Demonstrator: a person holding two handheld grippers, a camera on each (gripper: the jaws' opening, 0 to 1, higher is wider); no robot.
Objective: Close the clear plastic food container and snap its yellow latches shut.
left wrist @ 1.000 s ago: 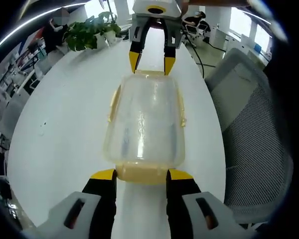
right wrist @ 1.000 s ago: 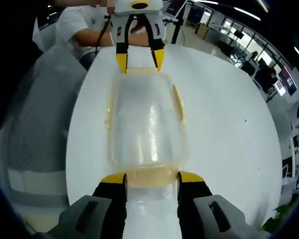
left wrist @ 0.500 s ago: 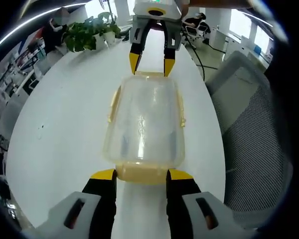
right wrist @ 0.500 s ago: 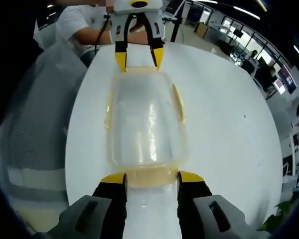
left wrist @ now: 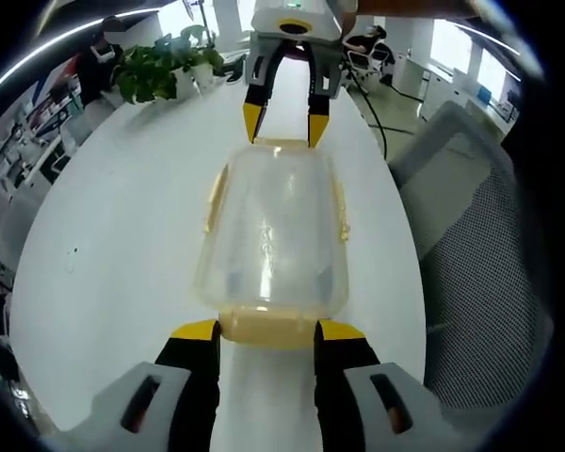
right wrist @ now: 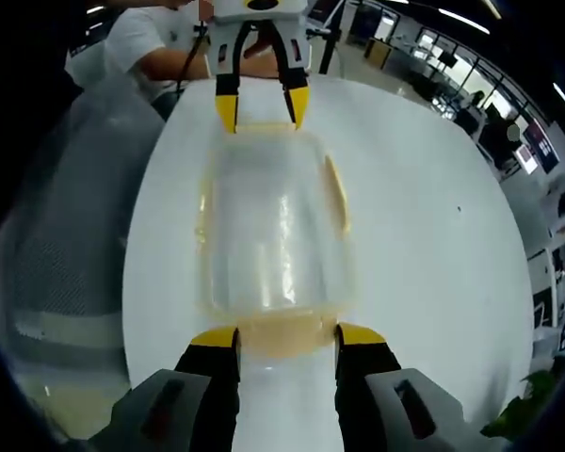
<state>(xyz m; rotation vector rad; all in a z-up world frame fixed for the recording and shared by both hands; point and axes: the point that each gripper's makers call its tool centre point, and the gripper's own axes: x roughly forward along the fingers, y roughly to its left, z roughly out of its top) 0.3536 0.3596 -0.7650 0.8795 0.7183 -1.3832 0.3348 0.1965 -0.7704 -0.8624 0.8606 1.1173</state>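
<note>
No readable writing or brand marks anywhere on the container or grippers.

Clear plastic food container (left wrist: pixel 271 240) sits lid-on in the middle of a white oval table (left wrist: pixel 122 235), long axis running between the 2 grippers. Body is see-through, rounded-rectangle, glossy with light streaks on the lid; looks slightly frosted in the right gripper view (right wrist: pixel 273 235). Yellow latches: 1 on each long side (left wrist: pixel 211 196) (left wrist: pixel 341 207), and 1 at each short end. Side latch also seen as a yellow strip in the right gripper view (right wrist: pixel 335 193).

Left gripper (left wrist: pixel 267 331): jaws part-open, yellow tips straddling the near end latch (left wrist: pixel 268 327), tips just beside or touching it; whether they squeeze it cannot be told. Right gripper (right wrist: pixel 286 337): same pose on the opposite end latch (right wrist: pixel 287 332), jaws part-open either side, grip cannot be told.

Each gripper shows at the far end of the other view: right gripper (left wrist: pixel 285 121) with black fingers and yellow tips at the container's far end; left gripper (right wrist: pixel 260 105) likewise.

Table surface smooth, matte white. Grey mesh chair (left wrist: pixel 471 235) beside the table; same chair (right wrist: pixel 66 207). Potted green plant (left wrist: pixel 155 68) on the far table end. Person in a white shirt (right wrist: pixel 155 47) behind the left gripper.
</note>
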